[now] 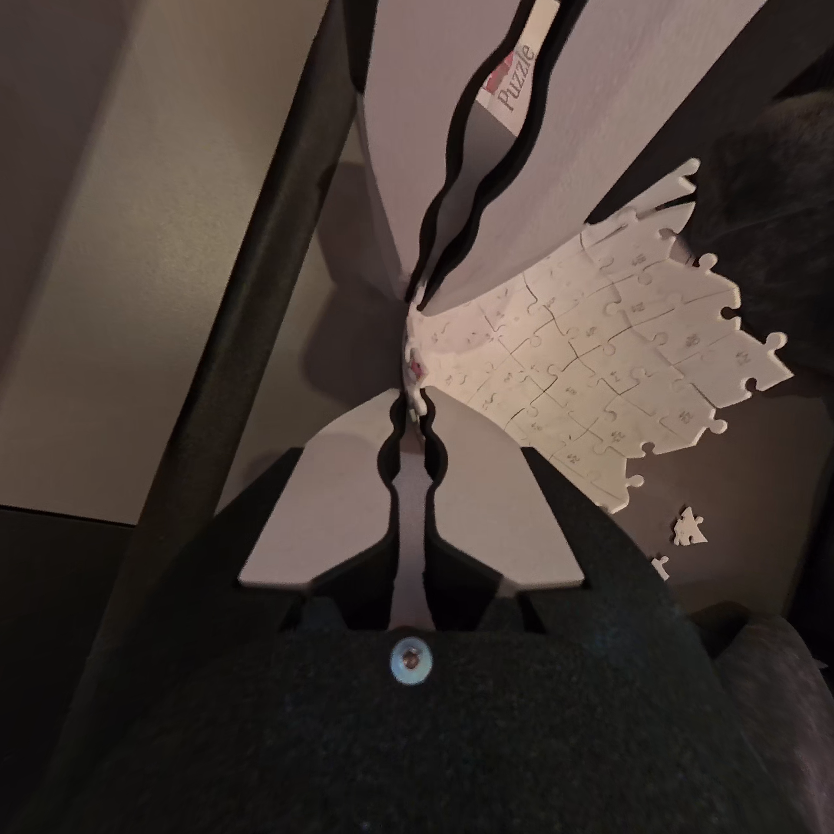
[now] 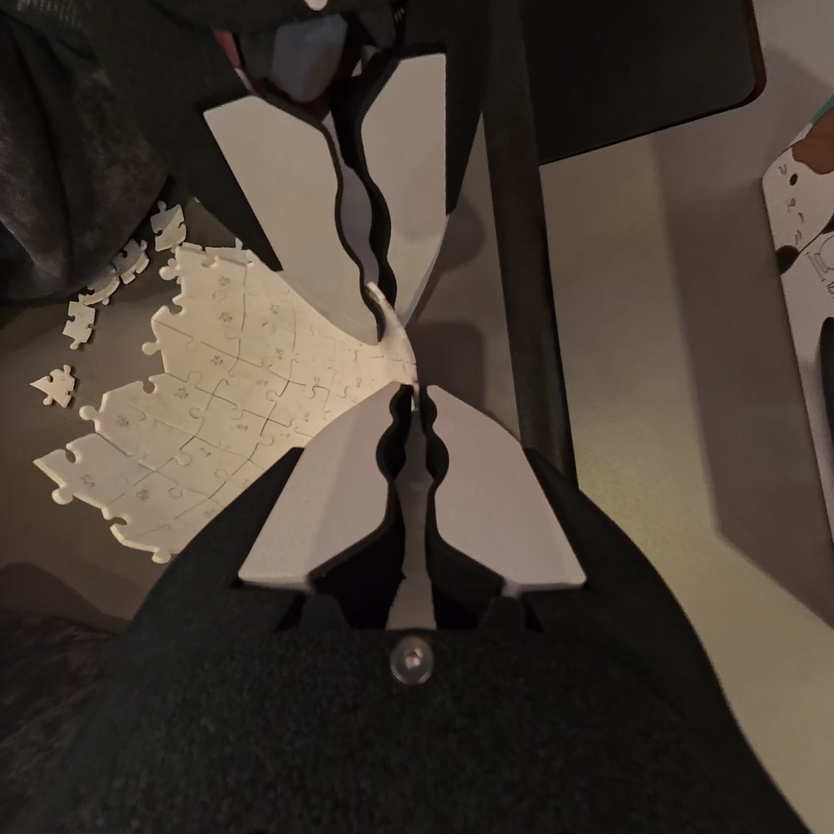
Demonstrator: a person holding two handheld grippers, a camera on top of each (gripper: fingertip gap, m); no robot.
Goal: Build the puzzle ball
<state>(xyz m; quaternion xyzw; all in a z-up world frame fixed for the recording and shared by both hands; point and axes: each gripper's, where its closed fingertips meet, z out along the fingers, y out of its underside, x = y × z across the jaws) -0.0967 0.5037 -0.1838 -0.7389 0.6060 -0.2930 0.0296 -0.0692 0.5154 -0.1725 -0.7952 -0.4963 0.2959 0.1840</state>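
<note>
The curved puzzle sheet point(image 1: 600, 361) hangs between both tools, white numbered underside showing, fanning out rightward in the left wrist view. The left gripper point(image 1: 413, 404) and right gripper point(image 2: 415, 390) pinch its narrow end from opposite sides. Loose pieces point(image 2: 56, 383) lie nearby.

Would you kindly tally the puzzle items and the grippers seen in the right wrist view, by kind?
Grippers: 2 (right gripper, left gripper)
Assembled puzzle section: 1
Loose puzzle pieces: 5 that show; more may lie hidden under the dark cloth
Total: 8
</note>
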